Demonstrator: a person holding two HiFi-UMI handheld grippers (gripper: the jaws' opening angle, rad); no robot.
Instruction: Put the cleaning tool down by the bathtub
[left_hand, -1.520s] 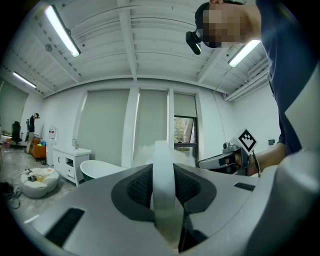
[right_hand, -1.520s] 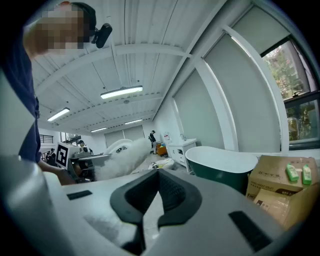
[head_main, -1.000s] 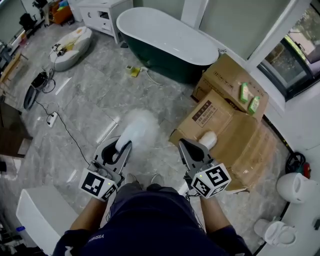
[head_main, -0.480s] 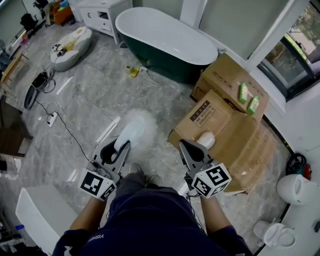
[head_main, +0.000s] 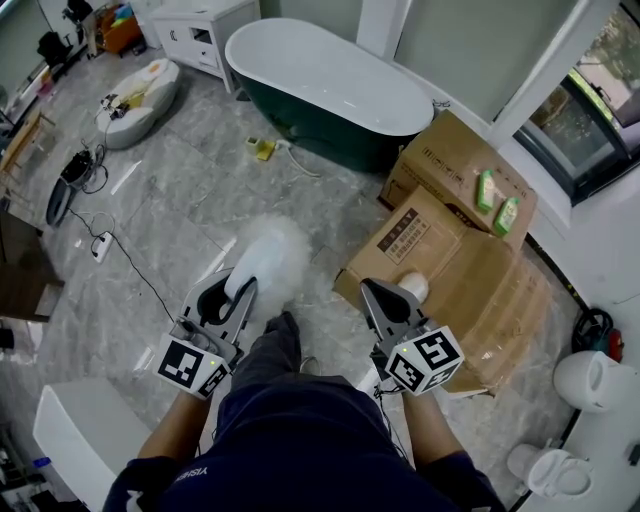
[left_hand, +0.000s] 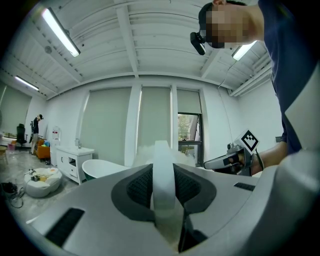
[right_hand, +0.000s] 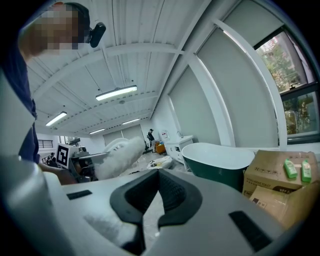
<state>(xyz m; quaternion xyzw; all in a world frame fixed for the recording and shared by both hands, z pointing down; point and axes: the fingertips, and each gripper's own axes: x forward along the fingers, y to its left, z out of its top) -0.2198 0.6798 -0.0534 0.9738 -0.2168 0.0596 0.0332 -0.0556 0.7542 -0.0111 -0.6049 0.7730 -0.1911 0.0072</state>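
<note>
Fingers (left_hand: 137, 187) of left gripper (head_main: 245, 288) clamp duster (head_main: 272, 252); right gripper (head_main: 380, 290) fingers together, empty

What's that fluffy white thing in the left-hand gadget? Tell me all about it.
It is a duster: a flat white handle, plastic by its look, ending in a fluffy white head. The left gripper clamps the handle; the head juts forward above the floor, towards the bathtub, touching nothing else.

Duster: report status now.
Left gripper shut on duster. Right gripper shut, empty. Bathtub ahead, not reached. Boxes right of path.
</note>
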